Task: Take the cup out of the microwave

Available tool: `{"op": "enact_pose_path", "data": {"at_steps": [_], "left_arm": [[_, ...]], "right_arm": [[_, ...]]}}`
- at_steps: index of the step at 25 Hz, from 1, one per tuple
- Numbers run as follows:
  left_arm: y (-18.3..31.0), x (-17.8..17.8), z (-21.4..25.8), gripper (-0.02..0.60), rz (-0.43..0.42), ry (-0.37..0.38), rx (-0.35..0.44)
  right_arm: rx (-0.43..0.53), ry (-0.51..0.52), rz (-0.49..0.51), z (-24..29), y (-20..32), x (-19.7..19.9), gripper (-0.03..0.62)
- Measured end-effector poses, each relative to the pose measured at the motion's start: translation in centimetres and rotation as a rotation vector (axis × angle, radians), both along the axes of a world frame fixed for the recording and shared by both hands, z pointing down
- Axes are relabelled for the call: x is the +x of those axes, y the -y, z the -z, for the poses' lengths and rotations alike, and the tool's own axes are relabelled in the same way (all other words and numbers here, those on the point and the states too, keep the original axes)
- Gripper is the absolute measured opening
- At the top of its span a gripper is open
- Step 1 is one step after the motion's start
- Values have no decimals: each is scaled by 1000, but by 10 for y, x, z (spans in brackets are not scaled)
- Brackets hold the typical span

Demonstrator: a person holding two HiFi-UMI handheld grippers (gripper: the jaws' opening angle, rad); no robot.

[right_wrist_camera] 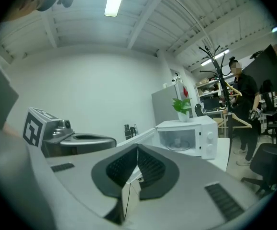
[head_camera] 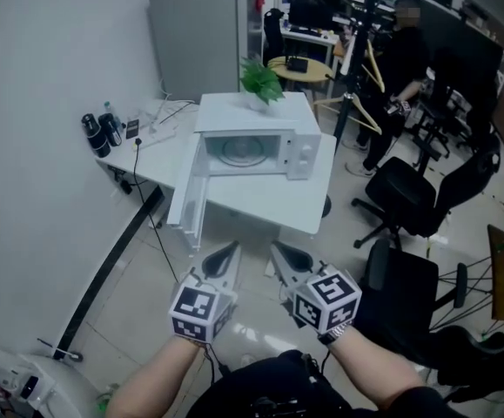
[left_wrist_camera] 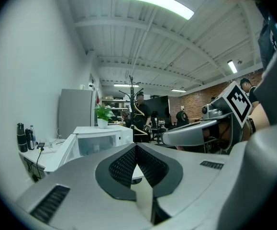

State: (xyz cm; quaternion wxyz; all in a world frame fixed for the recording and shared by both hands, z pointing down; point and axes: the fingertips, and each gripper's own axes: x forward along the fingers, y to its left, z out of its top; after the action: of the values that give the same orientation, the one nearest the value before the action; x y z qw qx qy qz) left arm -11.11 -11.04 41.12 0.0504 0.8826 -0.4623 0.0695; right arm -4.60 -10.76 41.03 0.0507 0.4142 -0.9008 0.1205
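Ahead, a white table [head_camera: 260, 205] by the wall carries the microwave [head_camera: 256, 133], its door [head_camera: 189, 194] swung open and a plant [head_camera: 260, 81] on top. Office chairs [head_camera: 408, 198] stand to the right. The cup [right_wrist_camera: 178, 142] is only a faint pale shape on the turntable inside. The left gripper [head_camera: 231, 252] and right gripper [head_camera: 279, 252] have their jaws pressed together, empty.

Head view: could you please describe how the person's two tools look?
The left tool and right tool are pale grey moulded shells with dark ribbed pads inside. Each carries a white cube printed with black square markers. A metallic band circles the right wrist.
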Motion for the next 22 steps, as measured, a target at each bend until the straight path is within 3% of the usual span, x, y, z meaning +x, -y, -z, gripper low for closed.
{"op": "enact_pose_path", "data": {"at_steps": [12, 22], "left_arm": [[63, -7, -6, 0, 17, 1, 0], [148, -3, -17, 0, 55, 8, -28]], "right_arm": [[-8, 1, -21, -17, 68, -7, 18], [-51, -1, -24, -39, 162, -1, 48]]}}
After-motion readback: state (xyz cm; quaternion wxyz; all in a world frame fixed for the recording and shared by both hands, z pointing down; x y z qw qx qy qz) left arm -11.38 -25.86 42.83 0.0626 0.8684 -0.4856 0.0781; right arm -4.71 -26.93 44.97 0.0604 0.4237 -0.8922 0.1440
